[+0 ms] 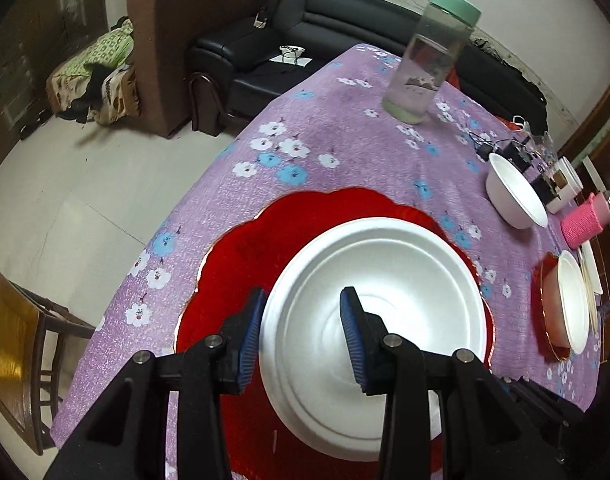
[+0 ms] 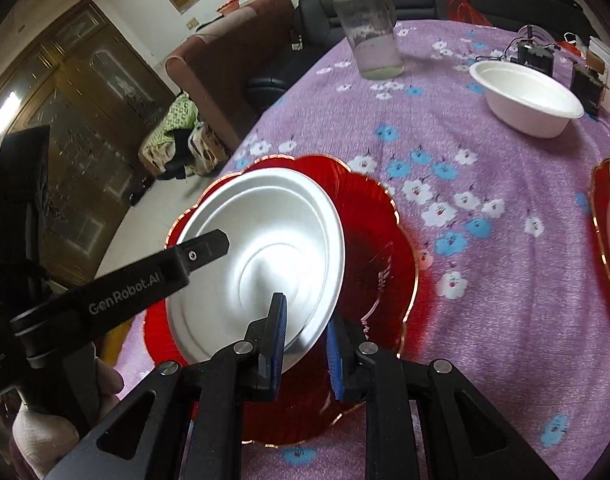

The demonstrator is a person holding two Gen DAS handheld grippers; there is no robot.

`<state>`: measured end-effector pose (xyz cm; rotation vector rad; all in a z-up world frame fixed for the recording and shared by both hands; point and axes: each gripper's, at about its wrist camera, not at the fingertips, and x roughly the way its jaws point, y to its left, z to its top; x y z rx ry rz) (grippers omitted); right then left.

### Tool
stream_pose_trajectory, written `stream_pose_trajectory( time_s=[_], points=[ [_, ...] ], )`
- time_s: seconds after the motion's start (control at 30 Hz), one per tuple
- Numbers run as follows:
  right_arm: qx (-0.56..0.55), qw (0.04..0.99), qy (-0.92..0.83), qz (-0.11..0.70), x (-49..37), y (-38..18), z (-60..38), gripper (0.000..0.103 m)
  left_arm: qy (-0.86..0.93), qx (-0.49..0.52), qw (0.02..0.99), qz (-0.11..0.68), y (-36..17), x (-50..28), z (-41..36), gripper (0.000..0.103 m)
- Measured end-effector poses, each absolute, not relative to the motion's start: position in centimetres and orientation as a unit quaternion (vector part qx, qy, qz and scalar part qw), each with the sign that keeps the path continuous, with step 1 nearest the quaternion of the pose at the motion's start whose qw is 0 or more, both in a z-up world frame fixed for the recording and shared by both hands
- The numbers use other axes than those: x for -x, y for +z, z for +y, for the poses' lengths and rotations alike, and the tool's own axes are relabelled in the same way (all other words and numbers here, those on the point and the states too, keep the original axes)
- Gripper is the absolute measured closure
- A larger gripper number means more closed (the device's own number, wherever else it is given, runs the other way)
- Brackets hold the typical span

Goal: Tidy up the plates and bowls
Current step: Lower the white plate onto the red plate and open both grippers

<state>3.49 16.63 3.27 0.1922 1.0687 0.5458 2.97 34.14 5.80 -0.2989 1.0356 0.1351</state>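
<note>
Two grippers: both clamp one white plate (image 1: 369, 312) from opposite edges, held tilted above a red plate (image 1: 233, 248) on the tabletop (image 1: 345, 136).
Left gripper (image 1: 301, 336): fingers (image 1: 251, 340) clamped on the plate's rim, one outside the edge, one inside.
Right gripper (image 2: 307, 344): fingers (image 2: 279, 336) nearly together, pinching the thin near rim.
Bowl (image 2: 525, 98): white, upright, well apart toward the far side, near small black boxes (image 2: 535, 58).
Second red plate (image 1: 545, 304): at the right edge, carrying another white dish (image 1: 575, 300).
Bottle (image 1: 429, 56): clear, green cap, standing far back on the purple flowered cloth.
</note>
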Motion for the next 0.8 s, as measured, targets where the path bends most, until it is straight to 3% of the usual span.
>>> stream_pose_trajectory(
  time_s=[0.1,0.17,0.27,0.4,0.53,0.8],
  points=[
    [-0.084,0.821,0.254,0.505,-3.6,2.6,17.1,0.082,0.063,0.151,0.857,0.489,5.7,-2.9,34.5,0.064],
    [-0.086,0.824,0.251,0.501,-3.5,2.4,17.1,0.081,0.06,0.159,0.858,0.485,5.7,-2.7,34.8,0.056],
    [-0.097,0.826,0.252,0.495,-3.7,2.3,16.9,0.073,0.063,0.167,0.86,0.477,5.8,-2.4,34.9,0.053],
    [-0.107,0.836,0.253,0.475,-3.2,3.3,16.3,0.051,0.063,0.173,0.87,0.458,6.8,-1.2,34.9,0.053],
    [-0.111,0.849,0.25,0.452,-2.3,4.6,15.3,0.05,0.079,0.154,0.889,0.423,8.9,1.0,34.2,0.053],
    [-0.145,0.873,0.23,0.404,1.4,6.4,10.7,0.05,0.13,0.074,0.935,0.321,13.7,7.4,28.9,0.022]
  ],
)
